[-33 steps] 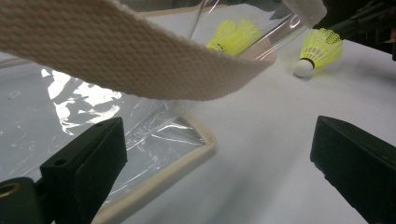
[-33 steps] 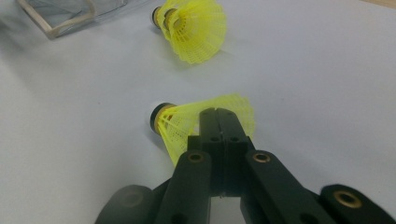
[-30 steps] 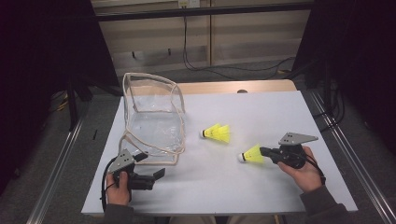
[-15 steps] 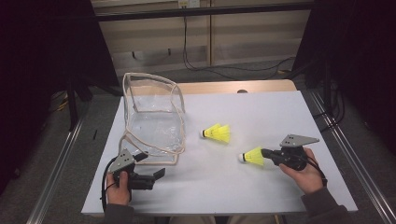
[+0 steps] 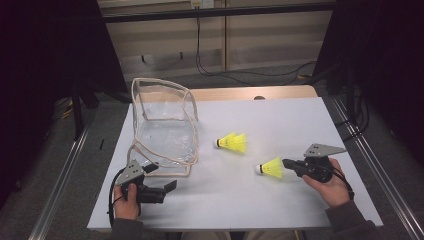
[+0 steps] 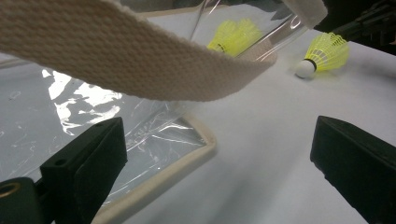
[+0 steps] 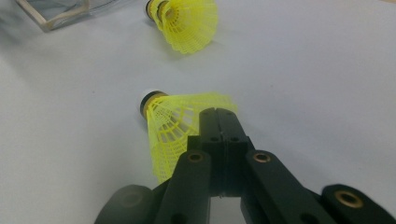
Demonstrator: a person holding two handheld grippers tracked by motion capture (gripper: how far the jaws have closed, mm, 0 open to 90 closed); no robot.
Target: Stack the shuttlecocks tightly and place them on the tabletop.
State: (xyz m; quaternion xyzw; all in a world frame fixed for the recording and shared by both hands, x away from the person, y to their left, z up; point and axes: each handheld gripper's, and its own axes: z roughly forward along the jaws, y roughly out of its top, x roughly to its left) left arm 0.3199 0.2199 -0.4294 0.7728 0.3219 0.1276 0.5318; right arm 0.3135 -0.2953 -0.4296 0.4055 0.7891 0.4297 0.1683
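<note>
Right claw (image 7: 217, 114) pinched tight on yellow shuttlecock (image 7: 175, 128) skirt, low over white counter (image 5: 280, 200). 2nd shuttlecock (image 7: 184, 21) lies just ahead. Left claw (image 6: 219, 154) wide open w/ nothing gripped, clear bag (image 6: 70, 112) right in front.

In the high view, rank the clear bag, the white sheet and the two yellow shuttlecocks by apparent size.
1. white sheet
2. clear bag
3. The shuttlecock lying free and the shuttlecock in the right tool look alike; no ranking between them.

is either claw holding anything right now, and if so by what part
The right claw is shut on the skirt rim of the nearer yellow shuttlecock. The left claw is open beside the clear bag, holding nothing.
</note>
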